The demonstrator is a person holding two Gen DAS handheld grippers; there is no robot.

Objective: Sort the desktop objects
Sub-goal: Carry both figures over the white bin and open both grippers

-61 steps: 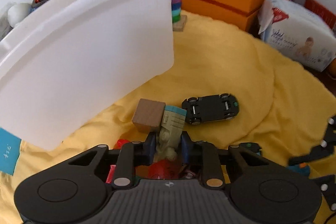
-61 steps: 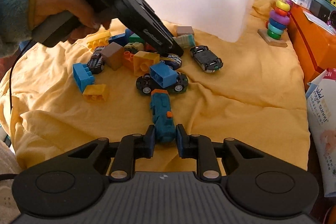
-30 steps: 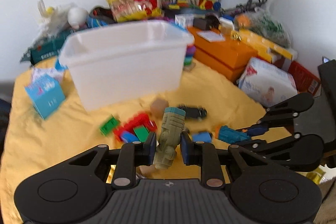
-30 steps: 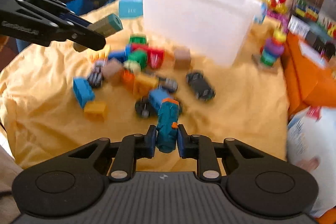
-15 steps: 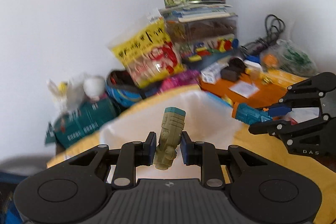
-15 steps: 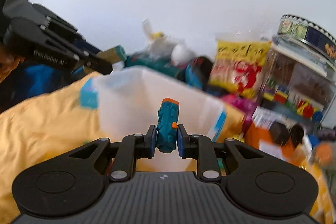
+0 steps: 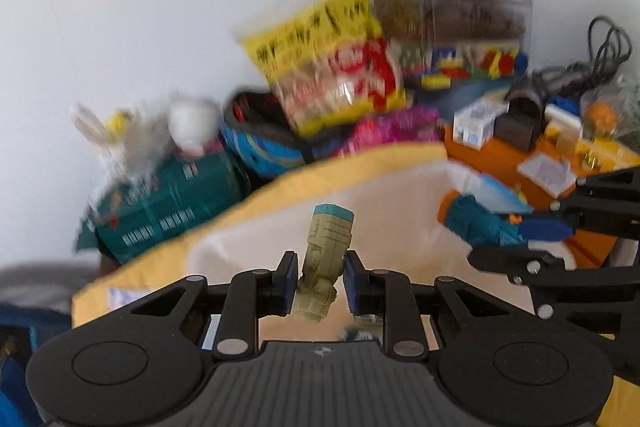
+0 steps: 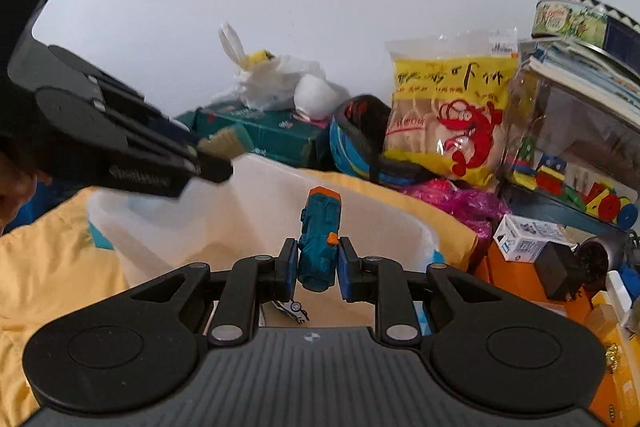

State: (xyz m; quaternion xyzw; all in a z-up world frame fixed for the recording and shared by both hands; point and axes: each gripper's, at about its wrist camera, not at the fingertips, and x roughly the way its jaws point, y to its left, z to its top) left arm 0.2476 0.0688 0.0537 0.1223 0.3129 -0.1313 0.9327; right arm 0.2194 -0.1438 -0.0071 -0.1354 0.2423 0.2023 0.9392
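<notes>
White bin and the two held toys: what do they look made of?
White bin: thin translucent plastic, probably; light glows through its walls, smooth matte rim.
Olive toy in the left gripper: looks like moulded hard plastic, matte, crisp ridges, teal cap.
Teal toy in the right gripper: likely the same, slightly glossy, orange tip and stud.

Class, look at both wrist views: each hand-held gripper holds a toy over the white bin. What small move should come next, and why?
Probably open both and let the toys drop. The left hand-held gripper grips the olive toy, the right hand-held gripper the teal toy, and both appear to hang above the open white bin.
</notes>
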